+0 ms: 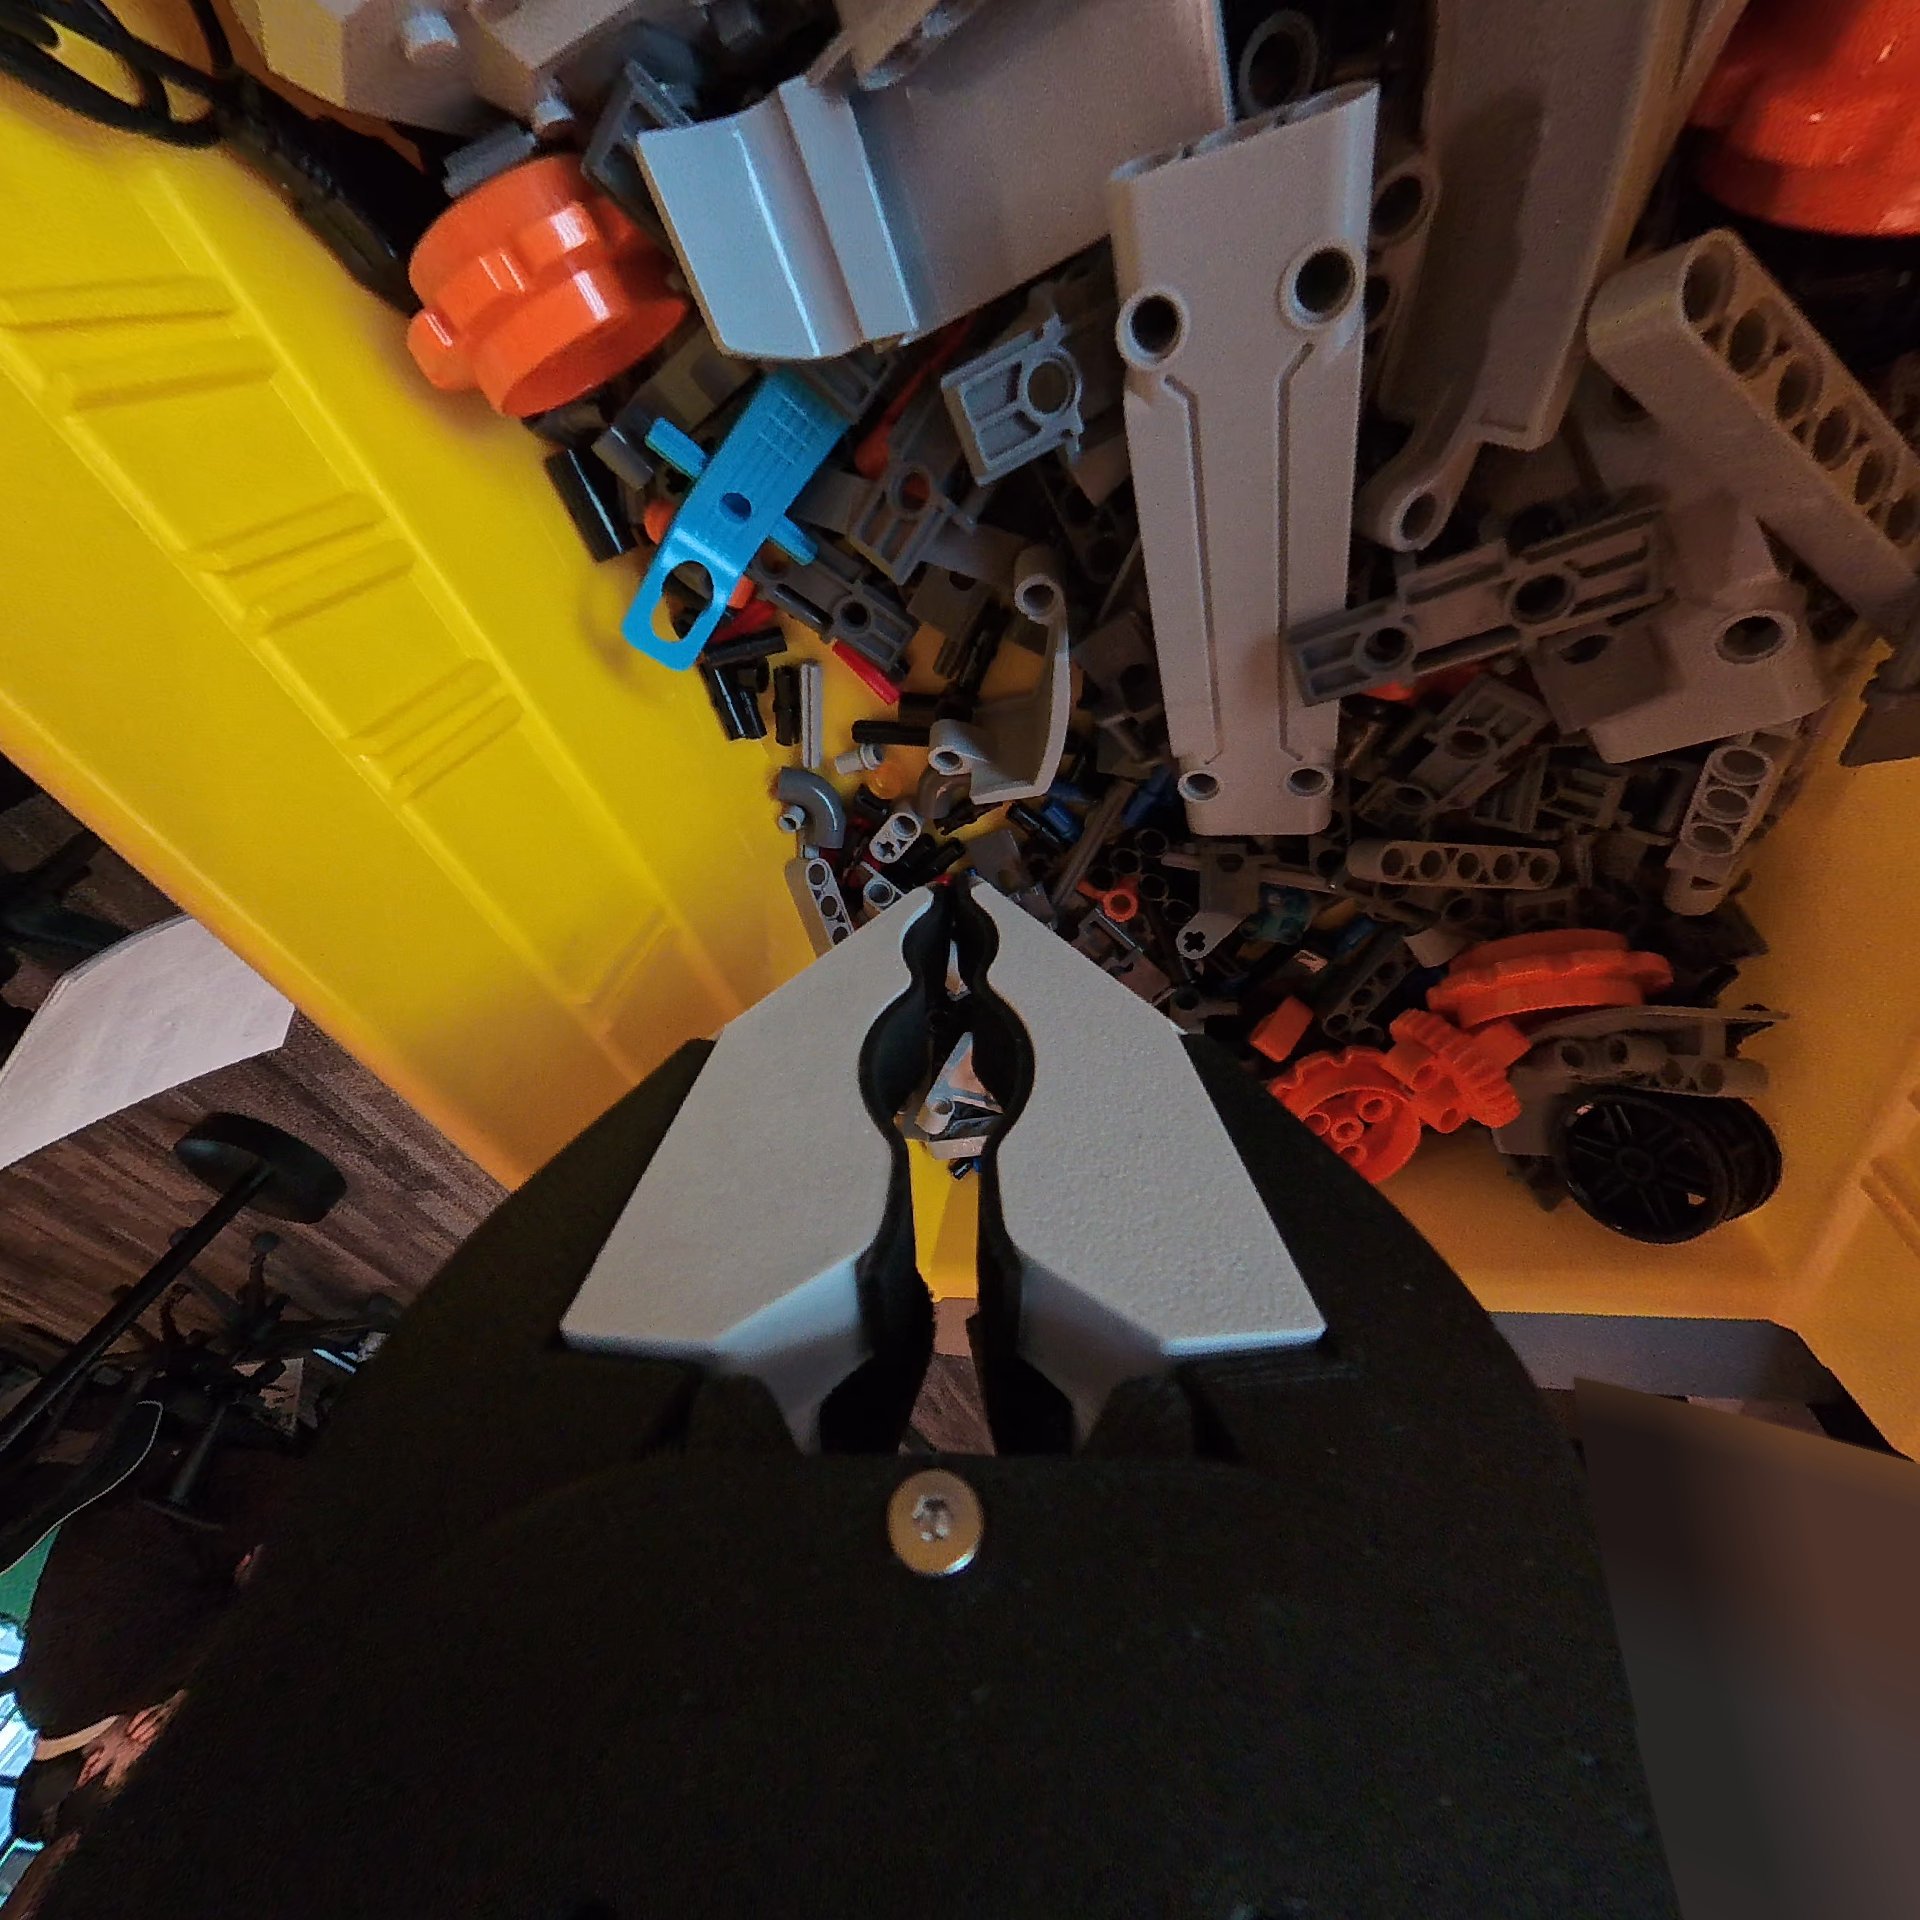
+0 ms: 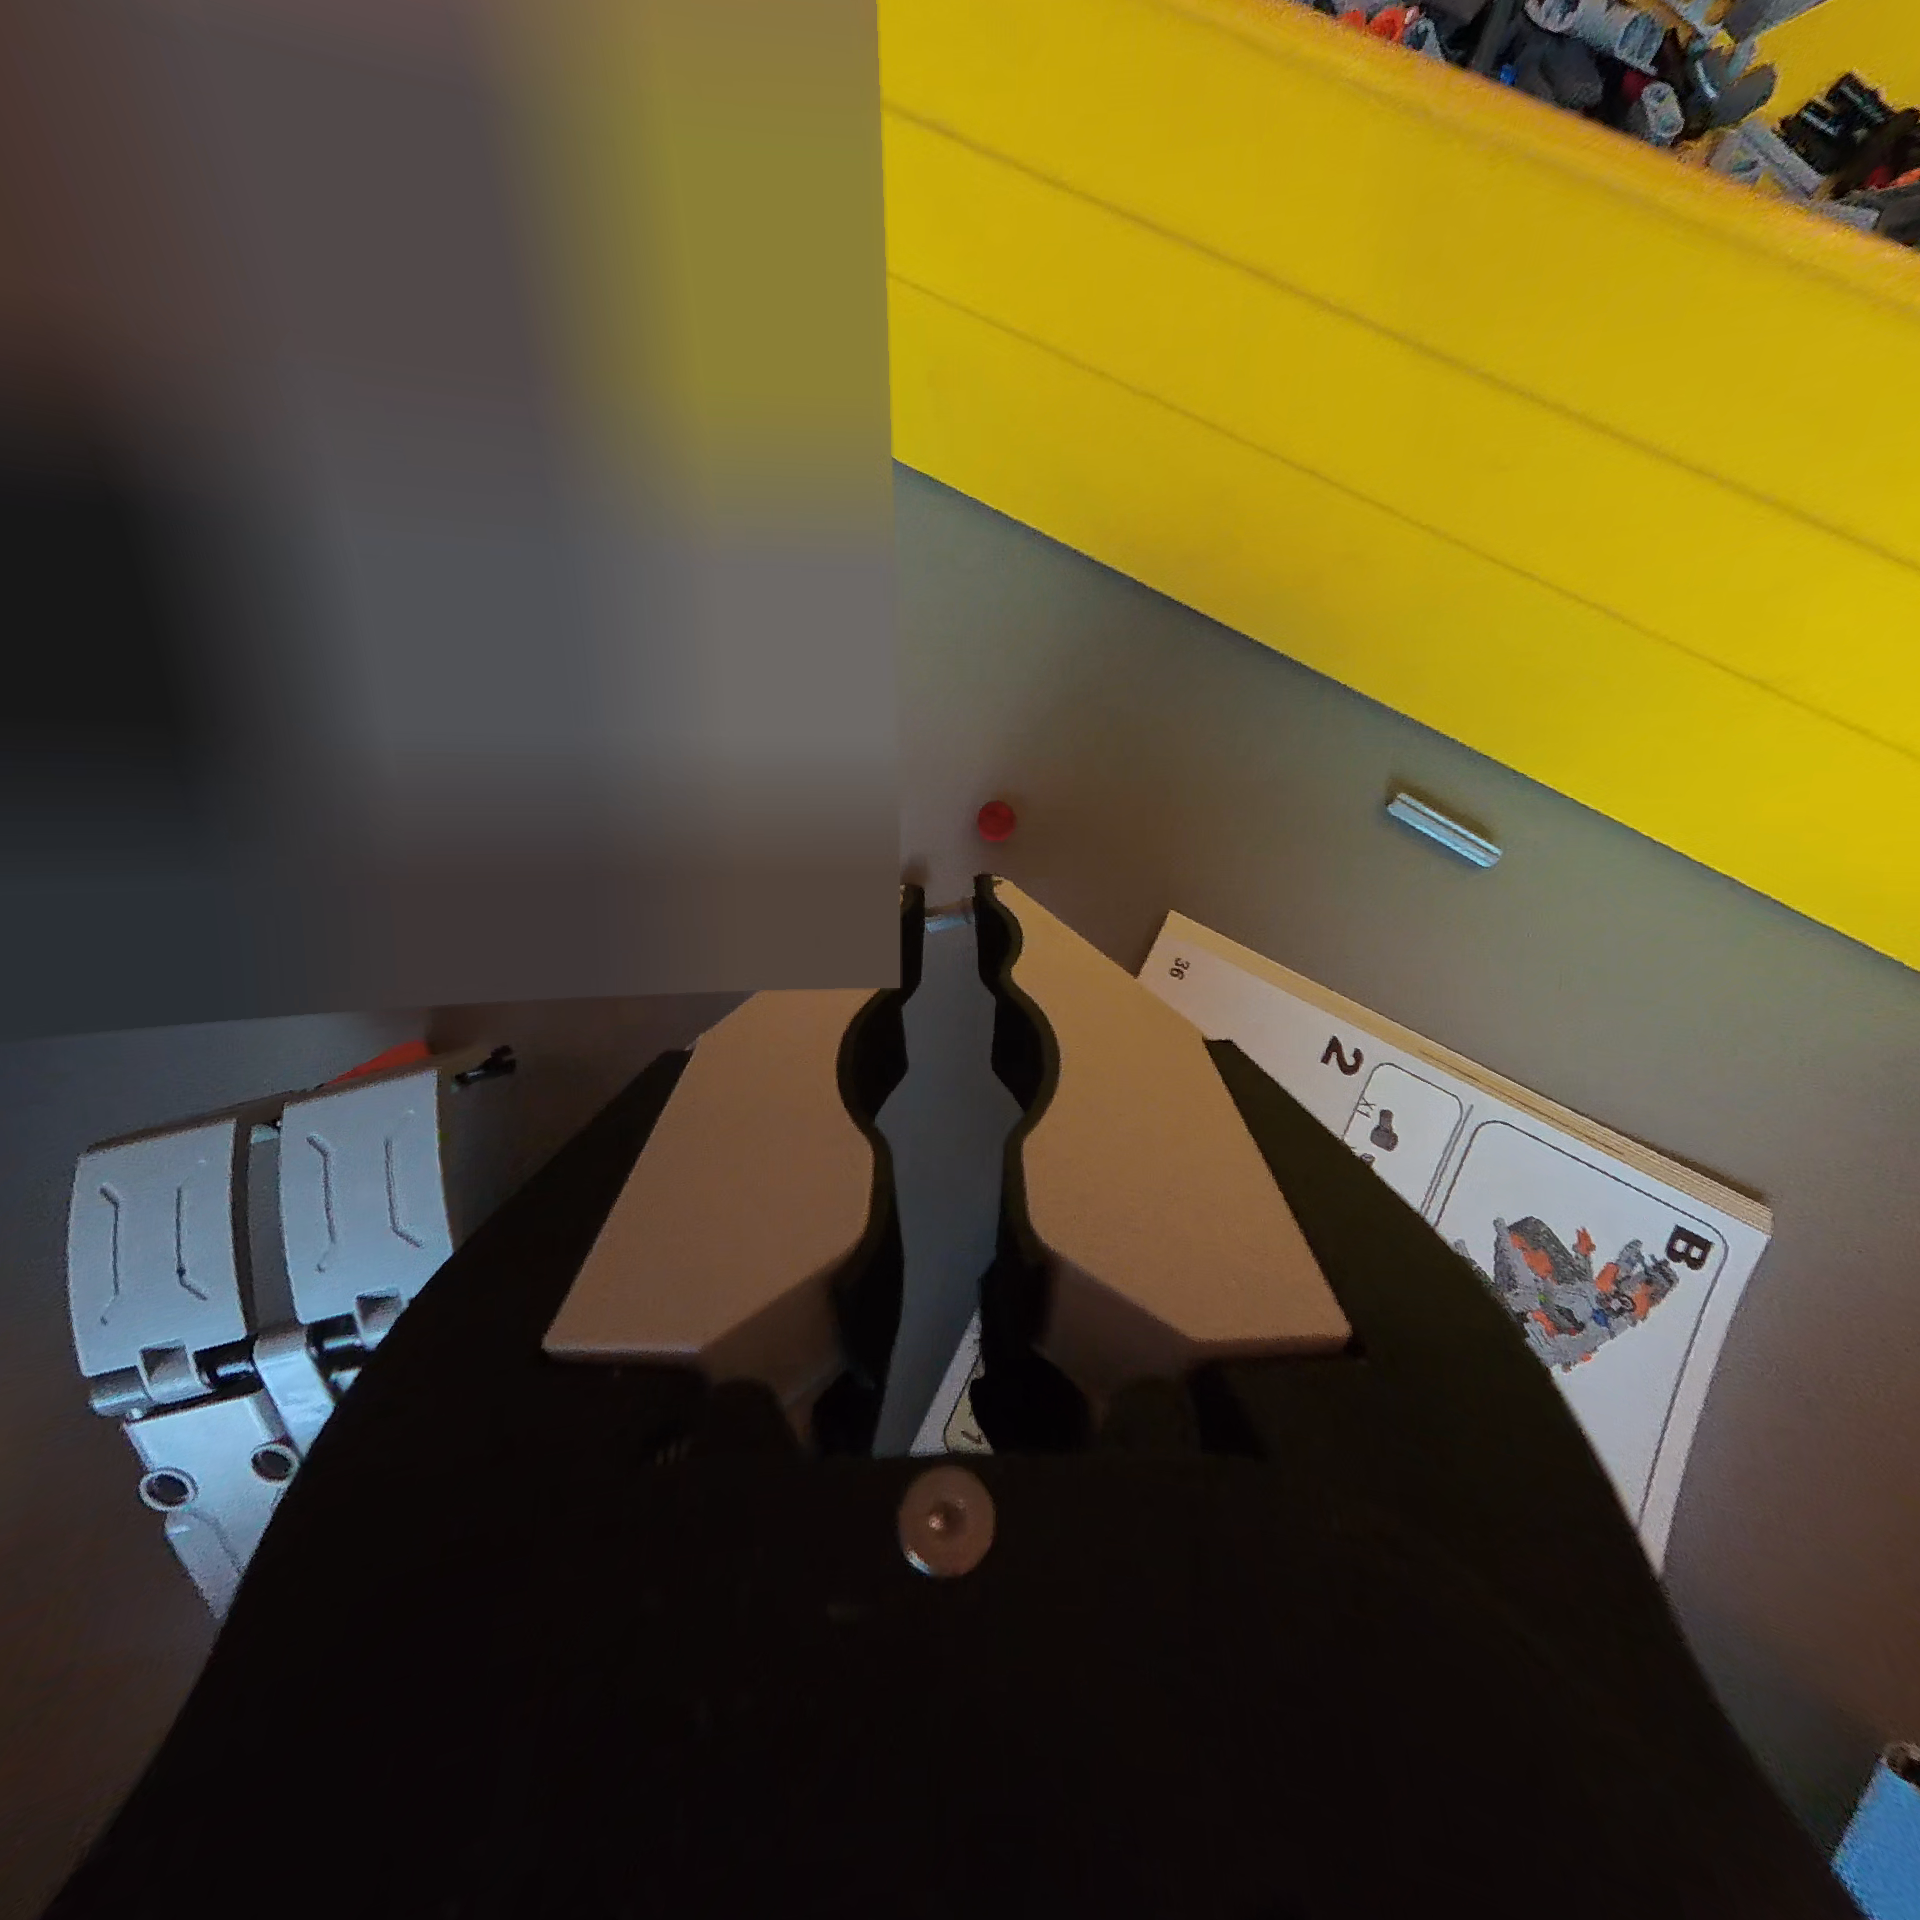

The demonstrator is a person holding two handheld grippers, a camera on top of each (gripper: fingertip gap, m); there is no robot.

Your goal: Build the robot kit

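Your left gripper is closed, tips touching, above the yellow bin; lowering may scatter the small pieces ahead. Your right gripper pinches a small grey pin at its tips only; this can slip out.

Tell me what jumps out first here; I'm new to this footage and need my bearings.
The big yellow bin fills the left wrist view, heaped with grey, black and orange building pieces, and the left tool sits shut at the pile's near edge. In the right wrist view, the right tool pinches a small grey piece over a grey table, with an instruction booklet to its right and a grey panel assembly to its left.
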